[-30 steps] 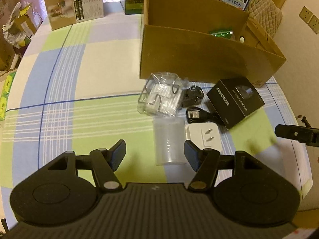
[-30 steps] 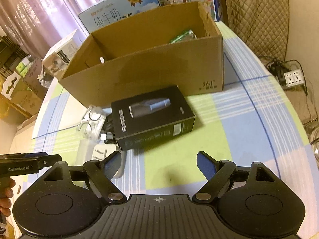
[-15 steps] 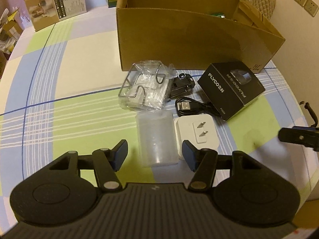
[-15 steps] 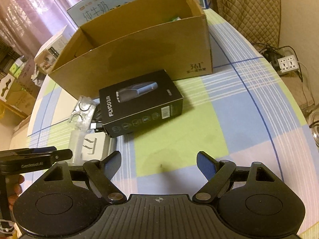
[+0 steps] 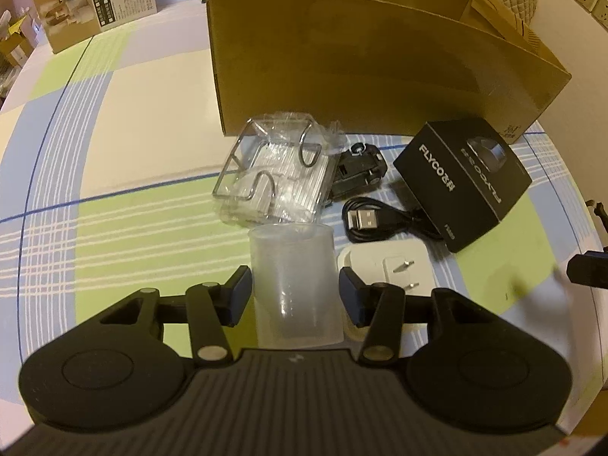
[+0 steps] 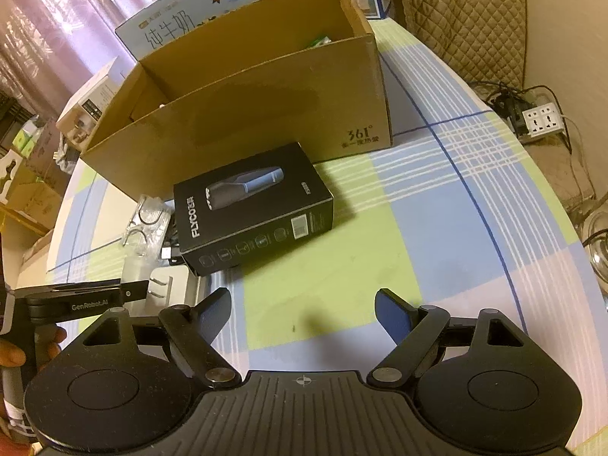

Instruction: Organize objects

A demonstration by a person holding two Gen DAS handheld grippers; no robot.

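Note:
A translucent plastic cup [image 5: 294, 285] lies on the checked tablecloth between the fingers of my open left gripper [image 5: 295, 294]; the pads stand just off its sides. Beside it are a white plug adapter [image 5: 395, 266], a black USB cable [image 5: 376, 220], a small black clip [image 5: 359, 173], a clear bag with a wire rack [image 5: 275, 182] and a black FLYCO box [image 5: 461, 184], also in the right wrist view [image 6: 252, 209]. An open cardboard box [image 5: 361, 64] stands behind them. My right gripper [image 6: 303, 313] is open and empty over bare cloth, short of the FLYCO box.
Printed cartons stand behind the cardboard box [image 6: 243, 110]; one is a milk carton [image 6: 171, 24]. A small product box [image 5: 95, 0] sits at the far left. The table's rounded edge is at the right, with a power strip [image 6: 541, 119] and a quilted chair [image 6: 467, 19] beyond.
My left gripper moved forward and lower, so the plastic cup now sits between its fingers. My right gripper moved slightly closer to the FLYCO box. Both stayed open.

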